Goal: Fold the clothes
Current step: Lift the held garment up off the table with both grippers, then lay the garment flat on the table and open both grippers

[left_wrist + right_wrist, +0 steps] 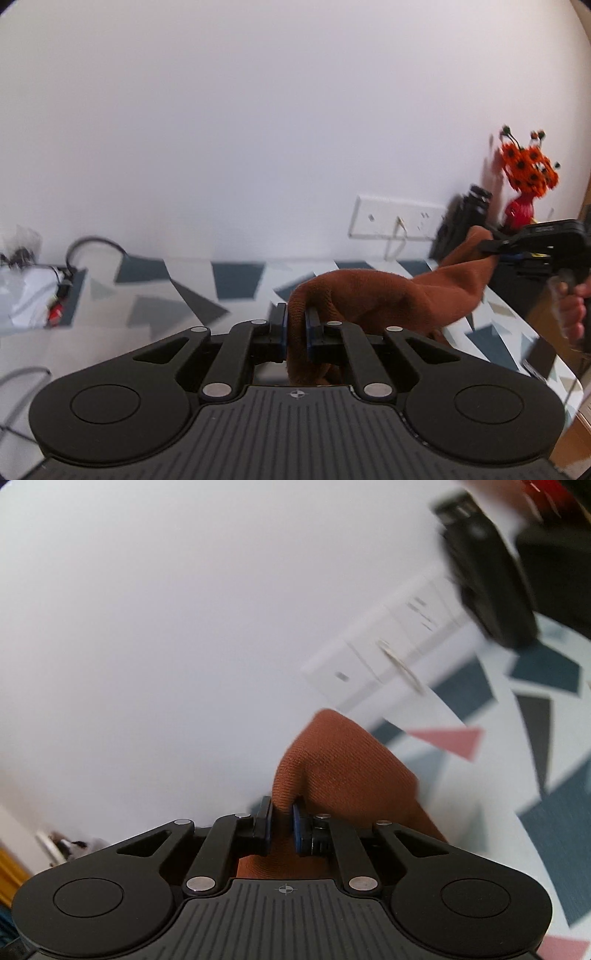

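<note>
Both grippers are clamped on one brown garment (373, 295): the left gripper (295, 328) pinches a bunched fold of it between its blue pads, and the right gripper (280, 827) has its pads closed on another end, with the cloth slung between the two above the surface (155, 295). In the left wrist view the right gripper shows at the far right, a hand (574, 314) on its handle. The step in hand looks like lifting and stretching the garment out; the next move probably calls for drawing the ends apart until the cloth hangs flat, then laying it down. That surface bears a cover of grey, blue and pink triangles and stands against a plain white wall with a socket strip (395, 218). An orange flower ornament (528, 170) stands near the corner, and white clutter (29, 295) lies far left.
</note>
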Tool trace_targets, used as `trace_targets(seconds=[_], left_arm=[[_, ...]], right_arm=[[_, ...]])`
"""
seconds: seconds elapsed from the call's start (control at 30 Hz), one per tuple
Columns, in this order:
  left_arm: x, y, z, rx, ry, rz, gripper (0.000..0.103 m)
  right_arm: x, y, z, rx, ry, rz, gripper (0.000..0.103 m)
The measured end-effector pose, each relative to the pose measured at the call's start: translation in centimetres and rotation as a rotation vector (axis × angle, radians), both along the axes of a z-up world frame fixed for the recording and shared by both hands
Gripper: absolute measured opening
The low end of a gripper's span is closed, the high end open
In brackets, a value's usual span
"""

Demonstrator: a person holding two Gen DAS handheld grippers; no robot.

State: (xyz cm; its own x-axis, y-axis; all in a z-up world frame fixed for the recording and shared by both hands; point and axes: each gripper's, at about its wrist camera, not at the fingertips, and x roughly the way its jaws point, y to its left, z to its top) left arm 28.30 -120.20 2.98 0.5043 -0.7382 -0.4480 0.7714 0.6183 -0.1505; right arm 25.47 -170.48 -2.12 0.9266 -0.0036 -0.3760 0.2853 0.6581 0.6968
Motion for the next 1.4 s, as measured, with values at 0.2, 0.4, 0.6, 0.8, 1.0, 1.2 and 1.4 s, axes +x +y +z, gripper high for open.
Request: trace_targets(seconds=[0.2, 0.4, 0.6, 0.8, 1.0, 1.2, 1.4], left_arm=[[3.1, -1.3, 2.1, 0.018, -0.133, 0.022, 0.009], [9.5, -5.7, 0.0, 0.125, -0.19, 0.039, 0.009], [17.3, -8.3, -5.1, 0.294, -0.118, 0.212, 0.012], [18.1, -4.8, -6.4, 0.27, 0.037, 0.128, 0.028], [13.0, 0.6, -10.5, 0.321, 0.176, 0.069, 0.047], [9.1, 5.0, -13.7, 0.326, 0.287, 0.106, 0.051], [6.4, 5.2, -14.2, 0.358, 0.309, 0.112, 0.062]], right_arm=[[2.5, 1.2, 2.0, -0.068, -0.047, 0.036, 0.009], [8.0, 1.3, 0.0, -0.122, 0.007, 0.036, 0.011], [11.3, 1.4, -3.3, -0.215, 0.157, -0.013, 0.051], [8.4, 0.9, -6.2, -0.233, 0.278, 0.016, 0.053], [4.4, -0.1, -9.9, -0.271, 0.47, -0.006, 0.055], [2.9, 1.2, -13.2, -0.333, 0.643, 0.04, 0.054], [2.2, 2.9, -13.2, -0.454, 0.688, 0.045, 0.014]])
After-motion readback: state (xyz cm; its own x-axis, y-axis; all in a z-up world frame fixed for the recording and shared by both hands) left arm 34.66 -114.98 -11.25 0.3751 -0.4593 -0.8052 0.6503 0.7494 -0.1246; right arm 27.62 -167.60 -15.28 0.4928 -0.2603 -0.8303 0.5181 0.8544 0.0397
